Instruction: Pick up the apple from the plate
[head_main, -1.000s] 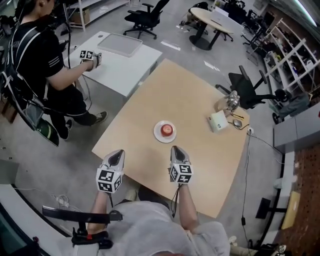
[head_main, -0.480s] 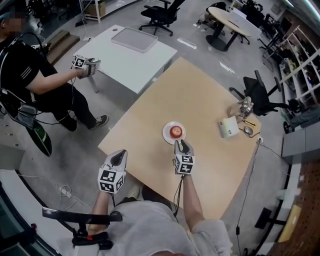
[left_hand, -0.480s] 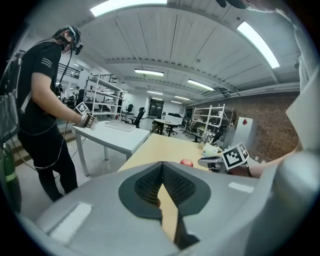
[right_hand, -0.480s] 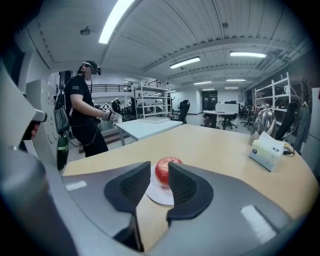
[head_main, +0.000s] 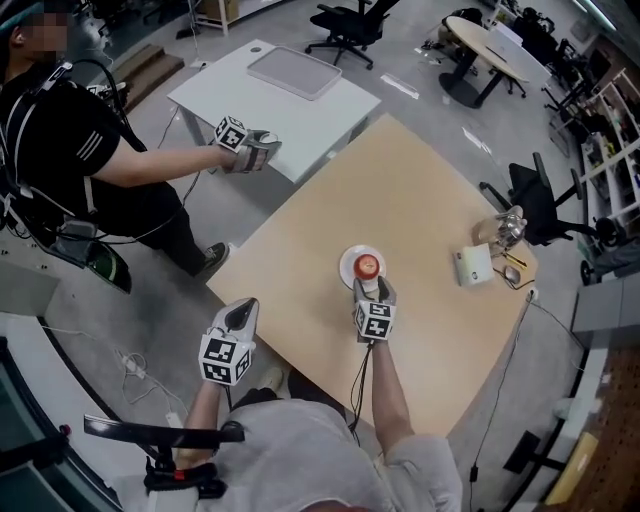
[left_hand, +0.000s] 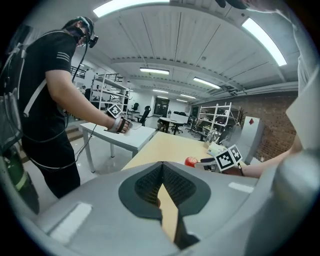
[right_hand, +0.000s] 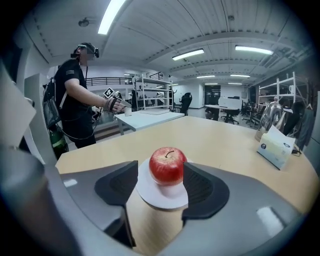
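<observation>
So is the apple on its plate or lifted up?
On its plate. The apple sits stem-up on the white plate; the fingers of the right gripper have just been opening and stand apart around it.

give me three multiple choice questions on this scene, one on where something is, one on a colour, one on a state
1. Where does the apple sit?
A on the white plate
B on the floor
C on a chair

2. What colour is the apple?
A green
B red
C yellow

3. How do the right gripper jaws stand?
A pressed together
B apart
C clamped on a cup

Key:
1 A, the plate's rim shows round the apple.
2 B, its skin is red in every view.
3 B, the jaws have just been opening and stand apart, with the apple showing between them and no pad pressing on it.
</observation>
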